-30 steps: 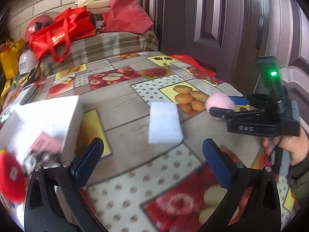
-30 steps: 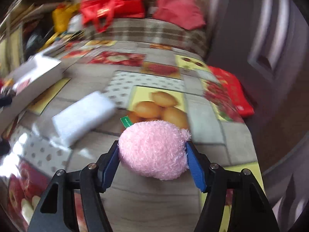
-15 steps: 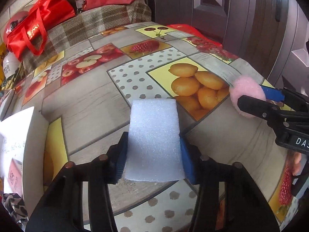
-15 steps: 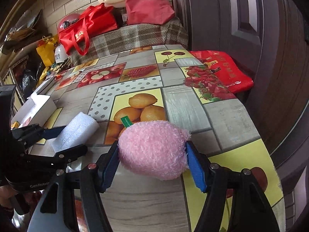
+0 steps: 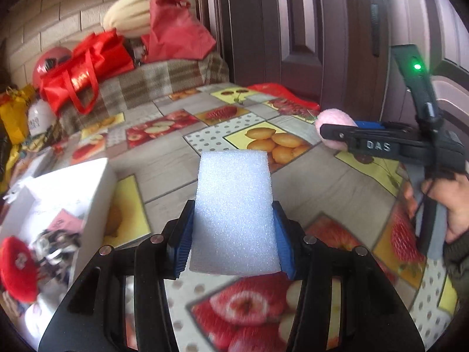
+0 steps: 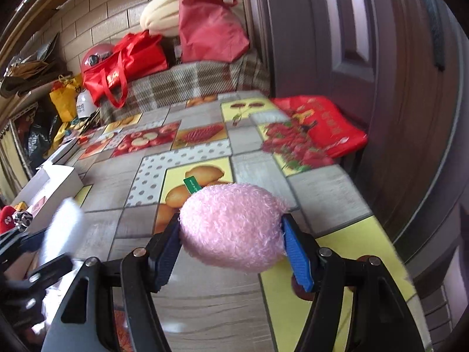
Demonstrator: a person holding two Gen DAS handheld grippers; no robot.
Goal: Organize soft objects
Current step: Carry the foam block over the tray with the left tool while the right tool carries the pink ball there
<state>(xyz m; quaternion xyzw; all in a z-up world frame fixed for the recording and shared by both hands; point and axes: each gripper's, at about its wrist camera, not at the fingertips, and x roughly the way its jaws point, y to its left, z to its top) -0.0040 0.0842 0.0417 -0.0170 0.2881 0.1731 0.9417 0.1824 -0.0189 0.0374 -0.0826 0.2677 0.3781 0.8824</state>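
Clamping a white foam block (image 5: pixel 234 214) between both blue pads, left gripper (image 5: pixel 233 234) carried it lifted off the fruit-print surface (image 5: pixel 164 158), long side pointing forward, just right of a white box (image 5: pixel 73 187) with a red plush item (image 5: pixel 17 270) inside. Squeezing a pink fluffy ball (image 6: pixel 231 228) with a green tag, right gripper (image 6: pixel 231 249) kept it raised above the surface's orange picture. Appeared in the left view too, well right of the block, gripped by a hand (image 5: pixel 448 202).
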